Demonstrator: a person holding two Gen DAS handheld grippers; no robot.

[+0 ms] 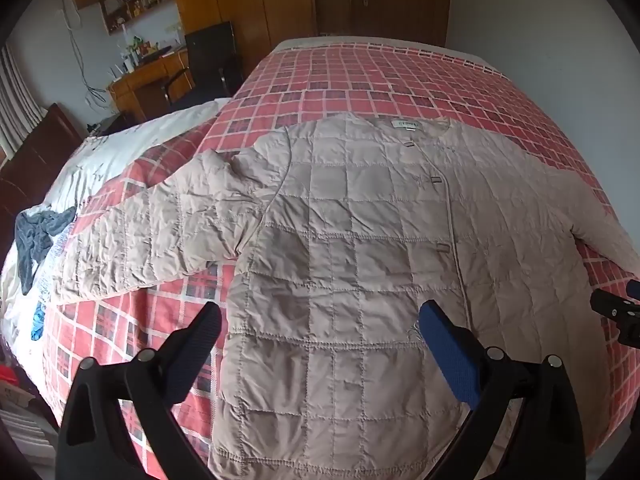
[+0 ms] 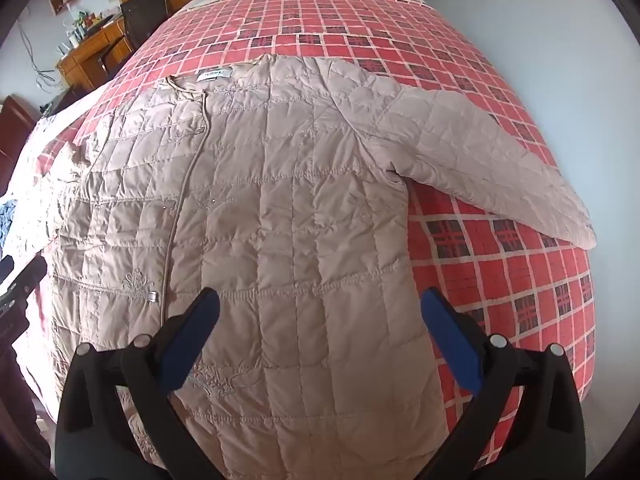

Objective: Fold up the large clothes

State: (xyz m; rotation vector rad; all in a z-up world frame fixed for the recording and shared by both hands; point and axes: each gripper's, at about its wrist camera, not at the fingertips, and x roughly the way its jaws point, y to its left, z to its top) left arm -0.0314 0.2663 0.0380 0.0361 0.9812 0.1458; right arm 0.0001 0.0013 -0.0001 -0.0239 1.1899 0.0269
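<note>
- Bed [image 1: 400, 76] with a red plaid cover fills both my views; its far edge meets a pale wall and wooden wardrobe doors [image 1: 248, 4], and its right side runs along a bare wall.
- I see the beige quilted jacket [image 1: 360, 240] lying flat, front up and buttoned, across the near half of the bed, collar and label toward the far edge, hem reaching the near edge beneath my grippers.
- Its left sleeve [image 1: 152, 236] angles out toward the bed's left edge; its right sleeve [image 2: 480, 160] stretches toward the right edge, cuff resting on plaid, not hanging over.
- Open plaid lies beyond the collar up to the far edge, and at the near right corner below the right sleeve.
- White bedding [image 1: 120, 148] with a grey-blue cloth [image 1: 36, 236] on it covers the left edge of the bed.
- A desk [image 1: 148, 76] and a dark chair [image 1: 208, 60] stand past the far left corner.
- My left gripper [image 1: 320, 324] hovers over the jacket's lower left front, fingers spread wide, pinching nothing.
- My right gripper [image 2: 320, 308] hovers over the lower right front, fingers likewise spread apart and empty.
</note>
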